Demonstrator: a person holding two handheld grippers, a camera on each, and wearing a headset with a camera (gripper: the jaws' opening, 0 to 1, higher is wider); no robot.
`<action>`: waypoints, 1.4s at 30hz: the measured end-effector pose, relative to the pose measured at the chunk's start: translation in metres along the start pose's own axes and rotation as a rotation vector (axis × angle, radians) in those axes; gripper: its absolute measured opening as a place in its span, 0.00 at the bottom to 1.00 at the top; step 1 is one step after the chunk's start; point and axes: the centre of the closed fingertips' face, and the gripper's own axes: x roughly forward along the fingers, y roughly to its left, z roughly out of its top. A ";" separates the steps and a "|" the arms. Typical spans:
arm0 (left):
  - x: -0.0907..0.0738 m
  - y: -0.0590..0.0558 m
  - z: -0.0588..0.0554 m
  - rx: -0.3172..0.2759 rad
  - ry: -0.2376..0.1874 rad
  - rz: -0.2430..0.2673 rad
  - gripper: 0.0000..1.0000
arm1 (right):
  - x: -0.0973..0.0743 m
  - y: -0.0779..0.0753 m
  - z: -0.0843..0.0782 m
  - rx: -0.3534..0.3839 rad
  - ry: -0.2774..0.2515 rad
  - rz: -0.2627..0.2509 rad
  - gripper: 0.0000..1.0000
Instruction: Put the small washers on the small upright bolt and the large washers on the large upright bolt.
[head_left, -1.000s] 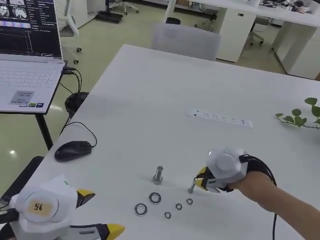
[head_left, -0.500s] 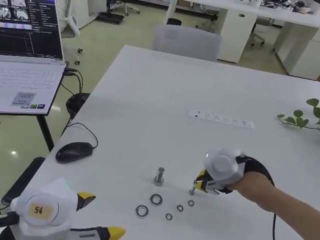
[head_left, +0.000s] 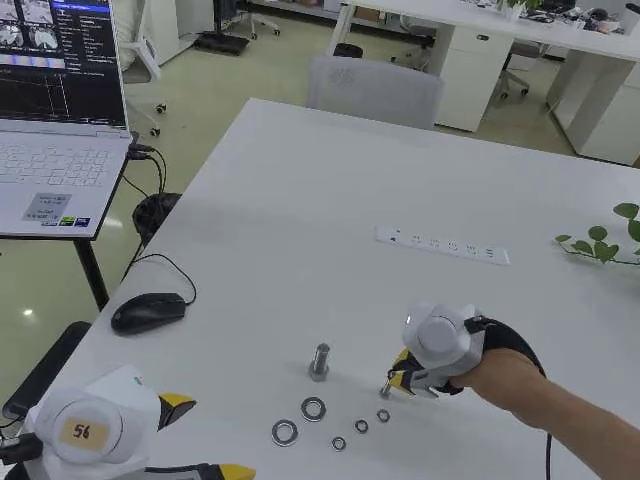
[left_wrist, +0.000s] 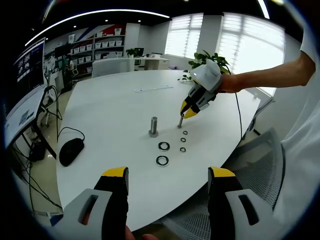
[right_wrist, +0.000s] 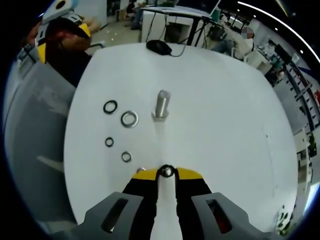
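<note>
The large bolt (head_left: 320, 362) (left_wrist: 153, 126) (right_wrist: 161, 105) stands upright on the white table (head_left: 330, 200). To its right, my right gripper (head_left: 404, 379) (right_wrist: 166, 175) is shut on the small upright bolt (head_left: 386, 385) (left_wrist: 180, 121) (right_wrist: 166, 171). Two large washers (head_left: 313, 408) (head_left: 284, 432) (right_wrist: 129, 119) lie flat in front of the large bolt. Three small washers (head_left: 361, 426) (head_left: 339, 443) (head_left: 383, 416) lie beside them. My left gripper (head_left: 207, 437) (left_wrist: 169, 175) hovers open at the near left edge, nothing between its fingers.
A black mouse (head_left: 148, 312) with its cable lies at the table's left edge. A white power strip (head_left: 442, 245) lies further back, and a plant (head_left: 610, 240) sits at the right. A laptop (head_left: 50, 150) stands on a side stand to the left; a chair (head_left: 372, 88) is behind the table.
The head camera has shifted, so the whole picture sits a little lower. The right gripper stays shut at the small bolt. Bolts and washers have not moved.
</note>
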 end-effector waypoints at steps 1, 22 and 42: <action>0.000 0.000 0.000 0.000 0.002 0.000 0.64 | 0.002 0.000 -0.001 0.001 0.002 0.002 0.13; -0.001 0.002 -0.004 -0.009 0.008 0.009 0.64 | 0.035 0.004 -0.019 0.070 0.053 0.016 0.13; 0.001 0.000 -0.001 -0.001 0.009 0.006 0.64 | 0.026 -0.002 -0.019 0.138 0.016 0.006 0.20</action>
